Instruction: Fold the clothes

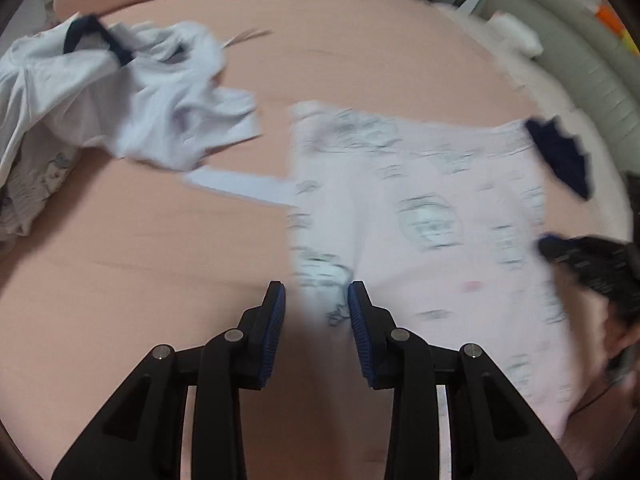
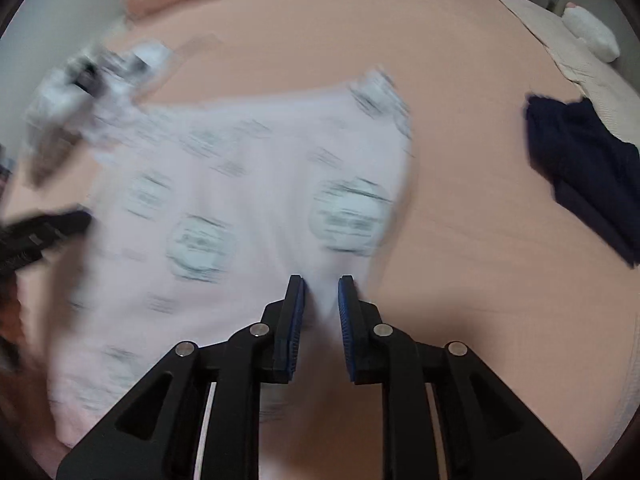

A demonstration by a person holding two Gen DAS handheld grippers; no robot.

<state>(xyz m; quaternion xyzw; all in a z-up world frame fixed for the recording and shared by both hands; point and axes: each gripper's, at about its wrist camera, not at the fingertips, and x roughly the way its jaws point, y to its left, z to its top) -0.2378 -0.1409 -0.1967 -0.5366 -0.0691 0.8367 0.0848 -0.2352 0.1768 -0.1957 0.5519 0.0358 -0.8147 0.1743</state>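
Three garments on the pink bed [image 1: 160,240]: one pale pink printed garment [image 1: 420,208] spread flat, one crumpled white garment [image 1: 132,104], one dark navy piece [image 2: 584,168]. Left tool [image 1: 316,296] parted over the pink garment's left edge, fabric between the pads, nothing pinched. Right tool [image 2: 321,288] narrowly parted at its right edge; grip unclear. White garment clear only from left wrist, far left of that tool.

- Pale pink cotton garment w/ grey round prints [image 1: 420,208] [image 2: 240,200]: spread mostly flat on the peach bed sheet [image 1: 140,248] [image 2: 480,240].
- Crumpled white cloth [image 1: 120,96]: heaped at far left.
- Dark navy cloth [image 2: 584,168] [image 1: 560,156]: bunched near right edge.
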